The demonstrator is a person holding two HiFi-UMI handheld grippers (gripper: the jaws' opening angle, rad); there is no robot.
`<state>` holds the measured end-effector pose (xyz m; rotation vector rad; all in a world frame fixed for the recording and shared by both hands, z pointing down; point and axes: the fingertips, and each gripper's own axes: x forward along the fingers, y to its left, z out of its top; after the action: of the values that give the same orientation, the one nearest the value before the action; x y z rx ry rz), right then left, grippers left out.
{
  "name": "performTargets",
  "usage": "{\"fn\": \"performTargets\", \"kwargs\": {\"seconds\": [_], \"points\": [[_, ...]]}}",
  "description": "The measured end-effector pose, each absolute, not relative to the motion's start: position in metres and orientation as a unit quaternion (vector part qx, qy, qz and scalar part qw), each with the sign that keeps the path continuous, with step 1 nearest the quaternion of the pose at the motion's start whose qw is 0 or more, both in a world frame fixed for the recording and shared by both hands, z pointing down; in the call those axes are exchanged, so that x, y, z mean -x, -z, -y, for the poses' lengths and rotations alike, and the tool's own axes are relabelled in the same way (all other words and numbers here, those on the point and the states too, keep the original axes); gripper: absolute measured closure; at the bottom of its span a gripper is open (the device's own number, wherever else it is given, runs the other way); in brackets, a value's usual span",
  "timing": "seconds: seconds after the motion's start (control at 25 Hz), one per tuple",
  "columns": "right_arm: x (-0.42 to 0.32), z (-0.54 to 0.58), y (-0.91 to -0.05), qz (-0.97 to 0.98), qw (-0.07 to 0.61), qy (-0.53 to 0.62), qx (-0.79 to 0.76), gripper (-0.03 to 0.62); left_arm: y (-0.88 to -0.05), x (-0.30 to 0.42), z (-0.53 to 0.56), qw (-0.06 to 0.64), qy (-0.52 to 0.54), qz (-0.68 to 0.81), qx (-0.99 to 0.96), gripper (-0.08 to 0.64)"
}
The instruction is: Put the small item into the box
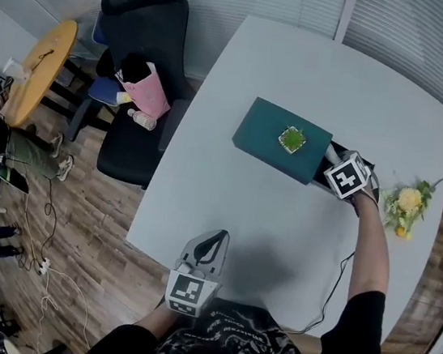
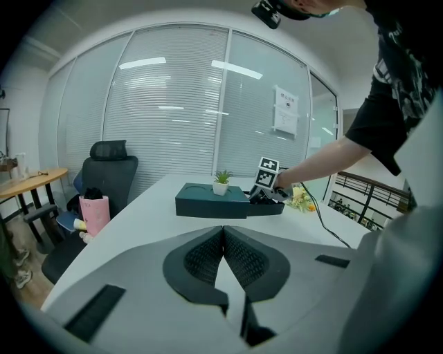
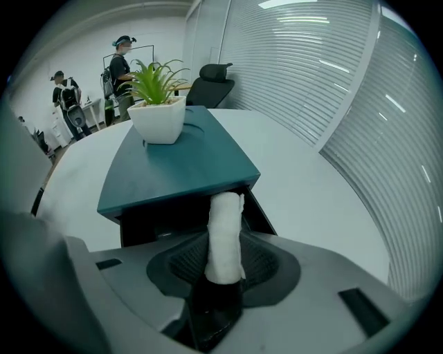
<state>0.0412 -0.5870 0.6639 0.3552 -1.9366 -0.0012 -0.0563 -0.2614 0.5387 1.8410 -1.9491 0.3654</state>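
A teal box [image 1: 265, 132] lies on the white table [image 1: 278, 237] with a small potted plant [image 1: 291, 139] on its lid. Its dark drawer [image 3: 163, 222] stands pulled out on the side toward my right gripper [image 1: 335, 168]. That gripper [image 3: 225, 243] is shut on a white rolled item [image 3: 225, 228], which points steeply down at the drawer's opening. My left gripper [image 1: 210, 245] hovers near the table's front edge, well away from the box. Its jaws [image 2: 223, 232] meet at the tip with nothing between them. The left gripper view shows the box [image 2: 211, 202] and the right gripper [image 2: 267, 193] beyond.
A bunch of yellow flowers [image 1: 408, 202] lies right of the box. A black office chair [image 1: 134, 131] with a pink bag [image 1: 147, 92] stands off the table's left edge, beside a round wooden table [image 1: 37, 64]. A cable [image 1: 335, 290] trails from my right arm.
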Motion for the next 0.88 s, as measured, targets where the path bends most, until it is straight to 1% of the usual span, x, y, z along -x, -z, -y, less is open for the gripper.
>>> {"fn": "performTargets", "kwargs": {"seconds": [0.12,0.28,0.4,0.52,0.6,0.68,0.72,0.88], "points": [[-0.040,0.583,-0.673,0.819,0.558,-0.024,-0.135,0.448,-0.542,0.056,0.261,0.218,-0.139,0.701,-0.664,0.541],[-0.032,0.563,-0.679,0.822,0.553,-0.096,-0.094,0.446,-0.548,0.053,0.262,0.222,-0.151,0.693,-0.669,0.541],[-0.034,0.587,-0.671,0.819,0.558,-0.041,-0.129,0.442,-0.549,0.048,0.262,0.221,-0.156,0.686,-0.676,0.541],[-0.032,0.582,-0.673,0.823,0.552,-0.050,-0.122,0.439,-0.555,0.043,0.261,0.224,-0.176,0.671,-0.684,0.541],[-0.031,0.588,-0.668,0.827,0.544,-0.031,-0.136,0.414,-0.558,0.040,0.258,0.228,-0.179,0.666,-0.687,0.541],[-0.033,0.590,-0.662,0.832,0.533,-0.019,-0.153,0.355,-0.557,0.034,0.254,0.232,-0.175,0.657,-0.695,0.541],[-0.034,0.587,-0.659,0.834,0.528,-0.022,-0.158,0.345,-0.556,0.032,0.253,0.233,-0.173,0.651,-0.702,0.541],[-0.039,0.570,-0.639,0.848,0.502,-0.052,-0.165,0.345,-0.552,0.025,0.255,0.230,-0.161,0.632,-0.723,0.541]]}}
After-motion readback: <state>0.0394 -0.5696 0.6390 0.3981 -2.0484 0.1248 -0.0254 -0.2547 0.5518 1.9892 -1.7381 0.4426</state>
